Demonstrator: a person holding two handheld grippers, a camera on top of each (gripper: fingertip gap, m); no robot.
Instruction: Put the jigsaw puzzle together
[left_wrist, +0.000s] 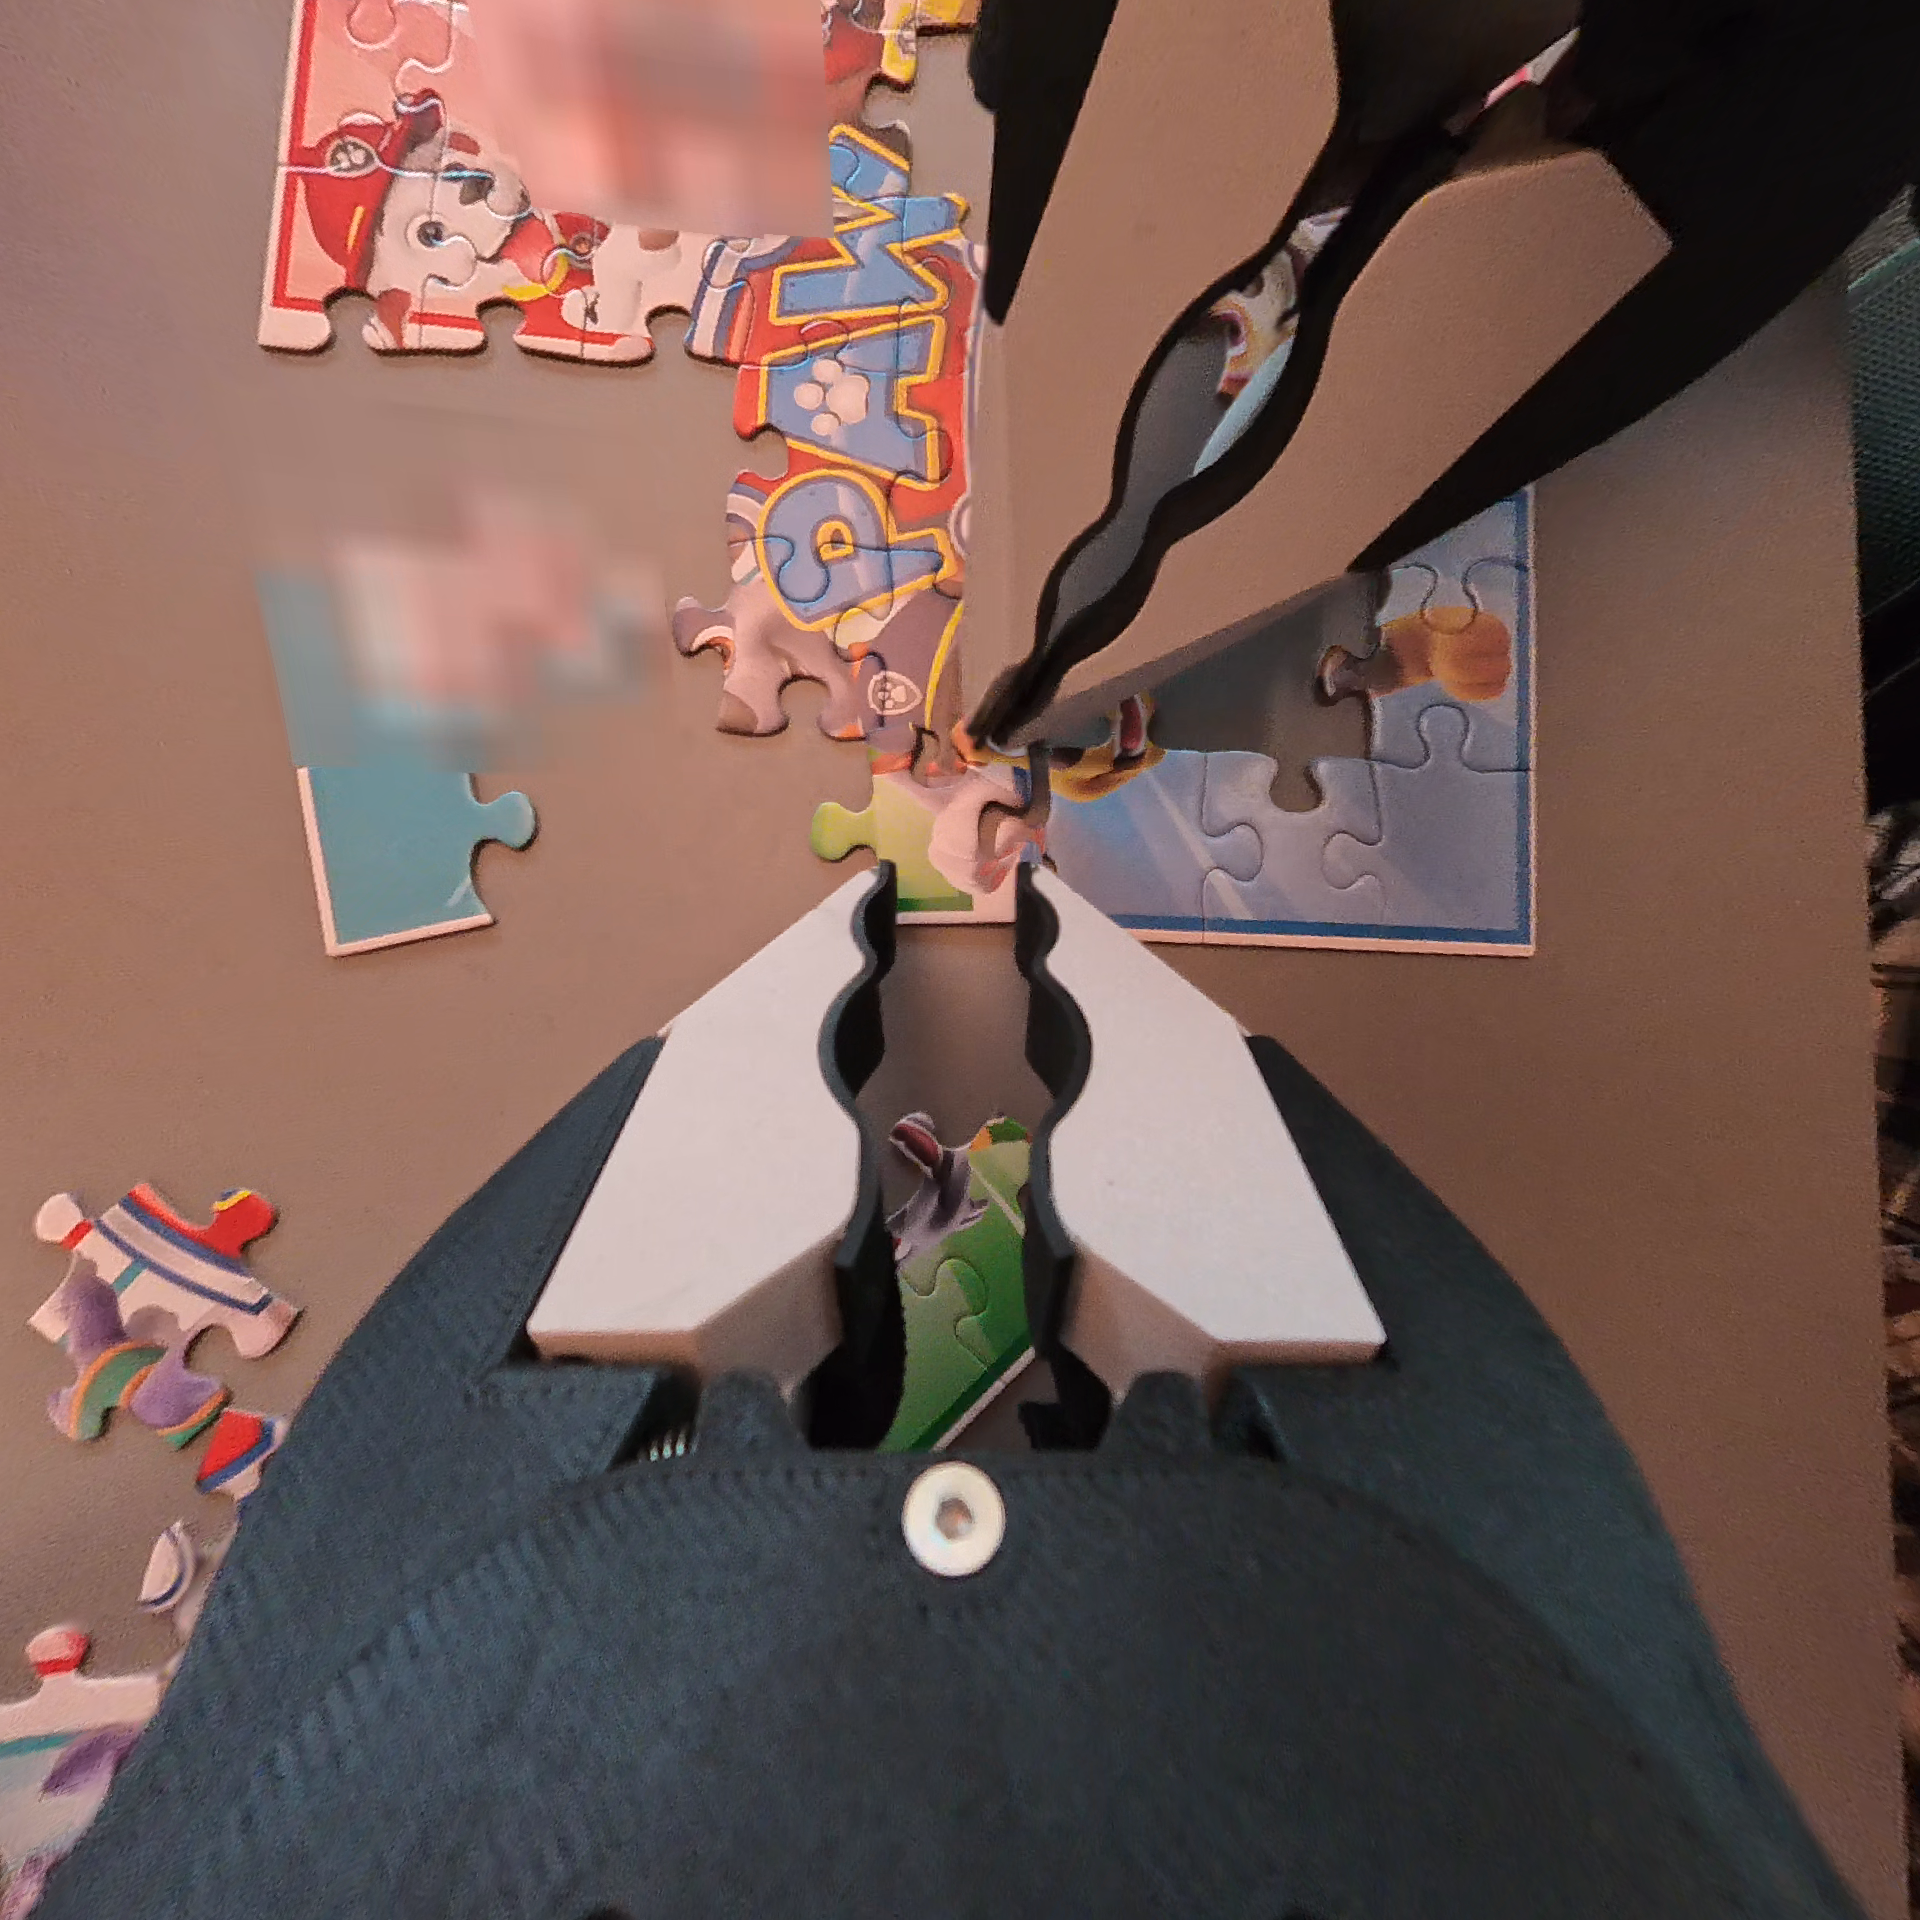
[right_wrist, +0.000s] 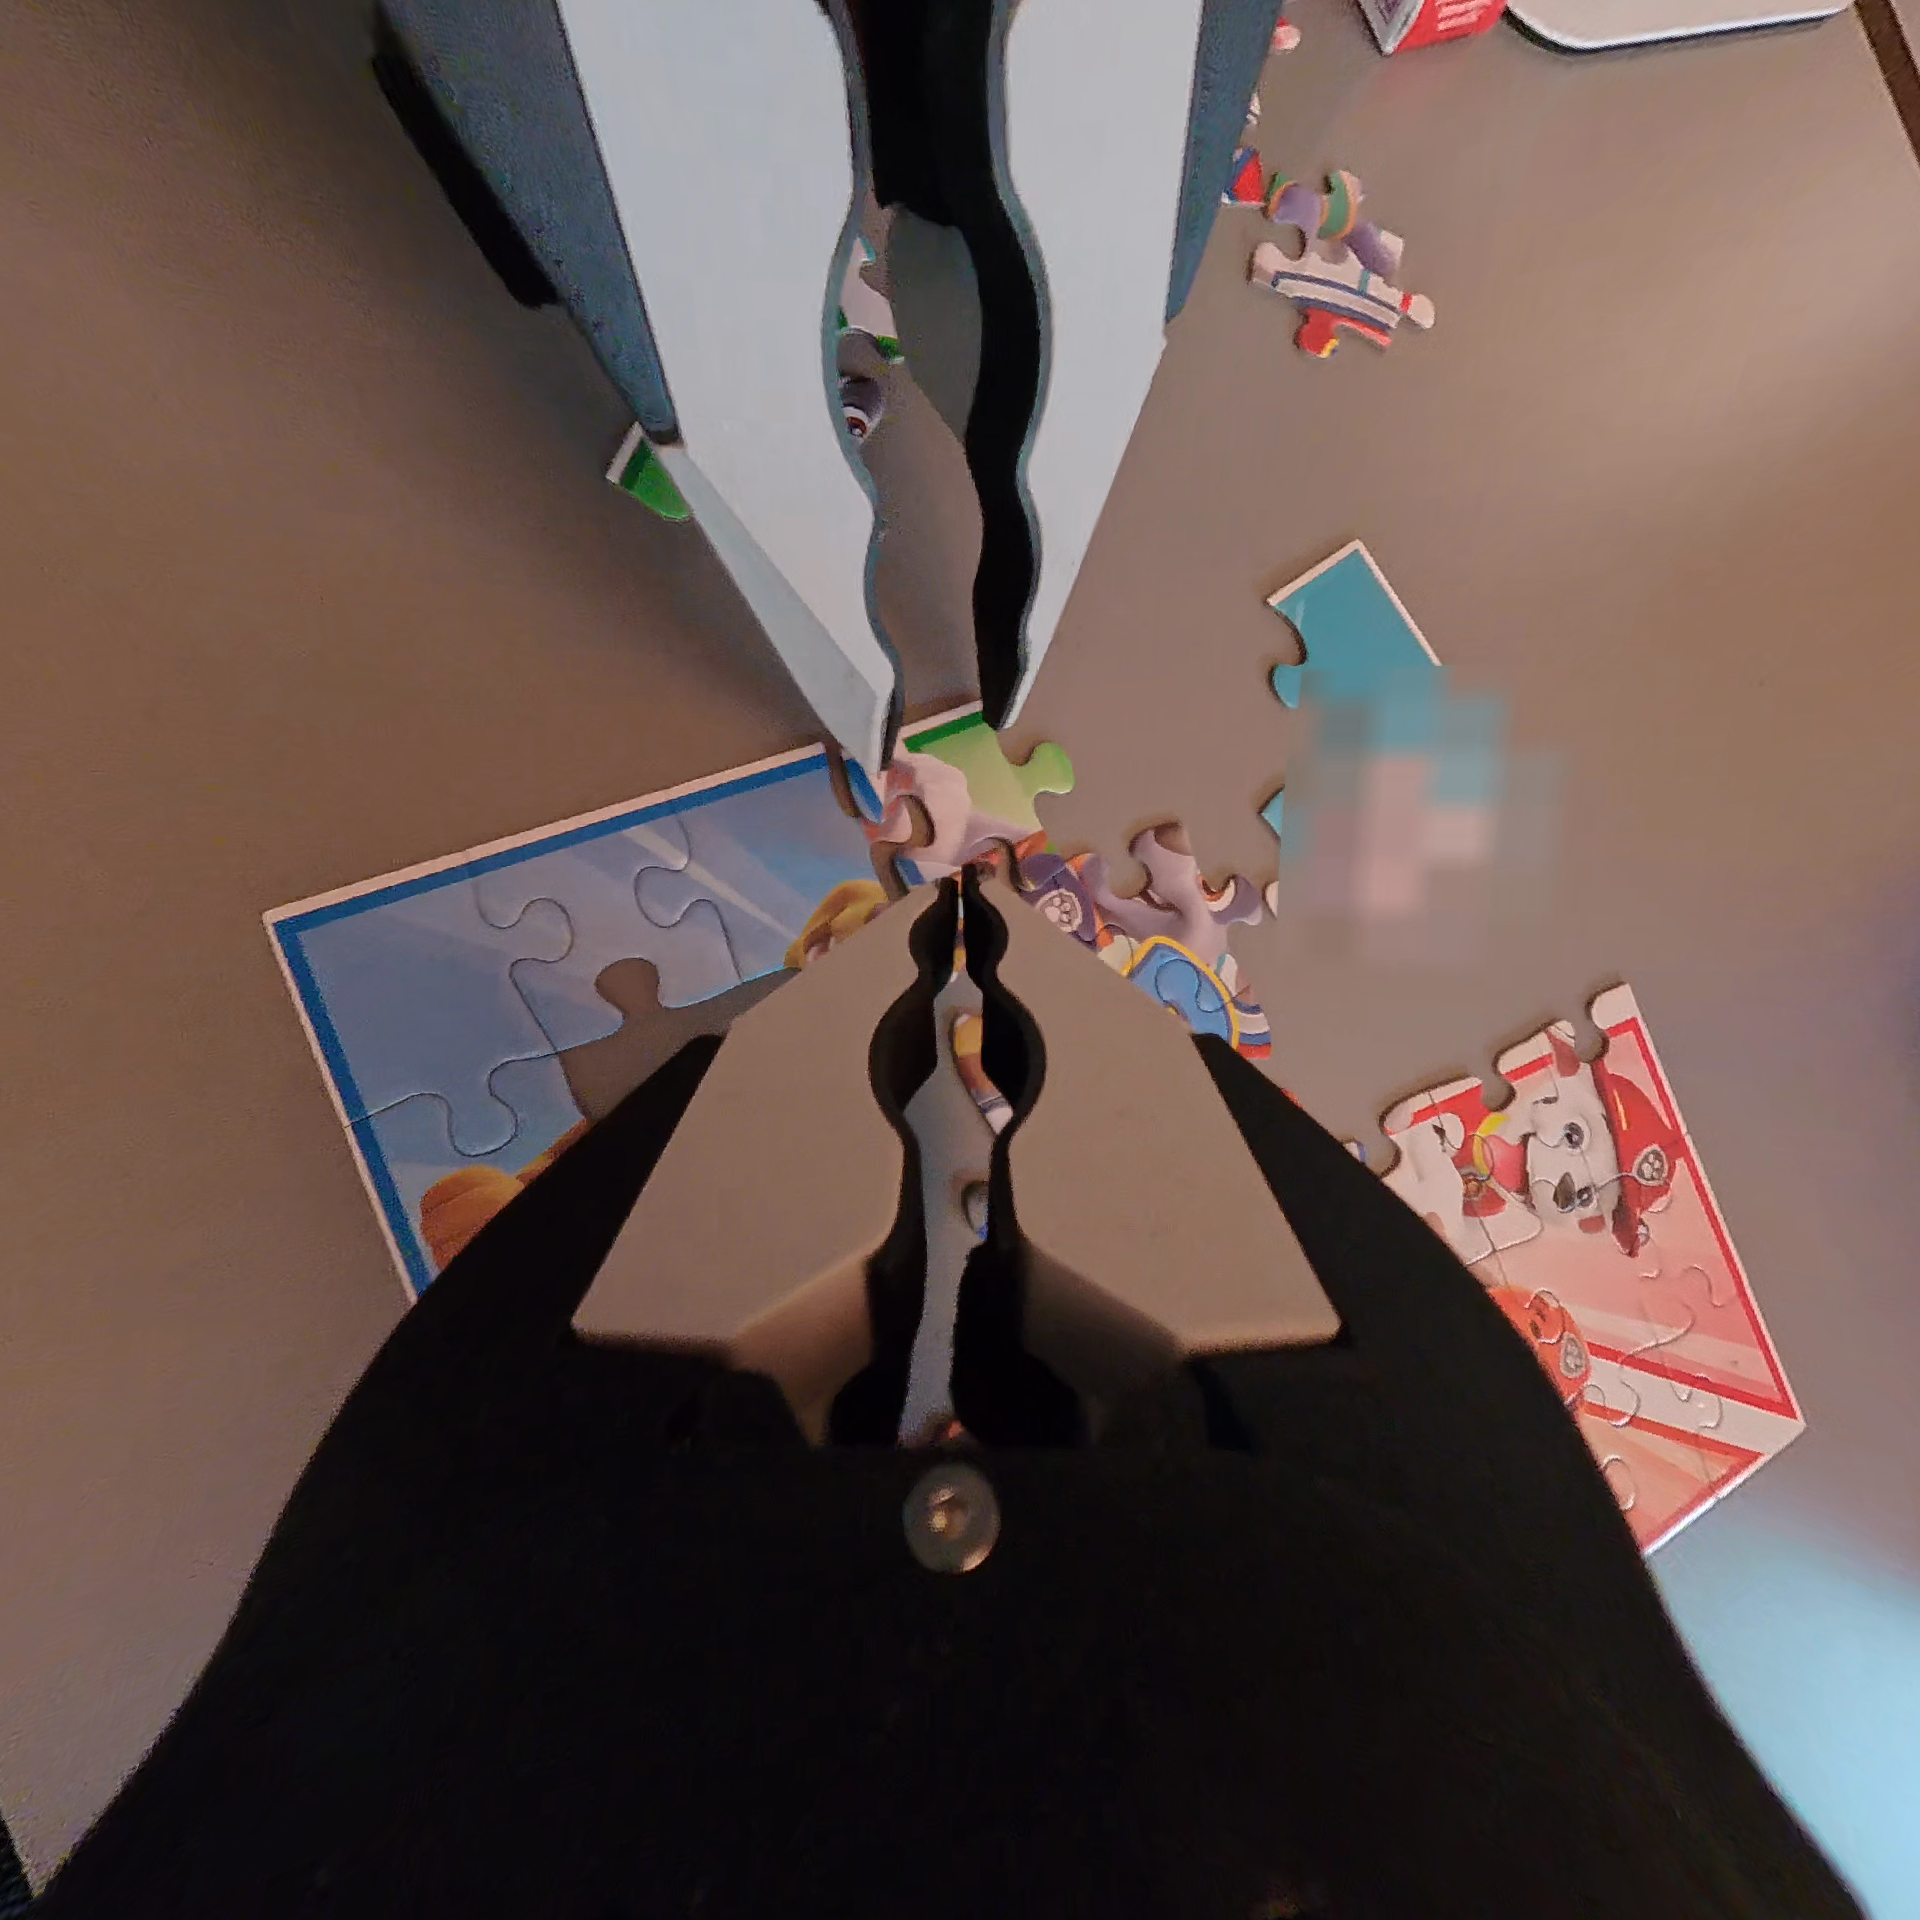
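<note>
The partly joined jigsaw lies flat on the grey-brown table: a blue section (left_wrist: 1351, 831) (right_wrist: 468, 987), a middle section with large letters (left_wrist: 852, 416) and a red section (left_wrist: 416, 208) (right_wrist: 1610, 1247). A green and white piece (left_wrist: 914, 831) (right_wrist: 977, 790) sits at the seam beside the blue section. My left gripper (left_wrist: 956, 883) (right_wrist: 945, 727) is open, its grey fingertips at that piece's near edge. My black right gripper (right_wrist: 961, 883) (left_wrist: 987, 732) is shut, its tips down on the puzzle at the piece's far edge.
A loose teal edge piece (left_wrist: 405, 852) (right_wrist: 1351, 634) lies apart. Several loose pieces (left_wrist: 156, 1309) (right_wrist: 1340, 270) lie beside my left gripper. Joined green pieces (left_wrist: 966, 1299) show under its fingers. A red box (right_wrist: 1434, 21) stands at the far edge. The table ends at the right (left_wrist: 1886, 623). My left and right fingertips are right by each other. The blue section (left_wrist: 1351, 831) is about 7 cm from both grippers' fingertips. Look for it in the right wrist view (right_wrist: 551, 954) too.
</note>
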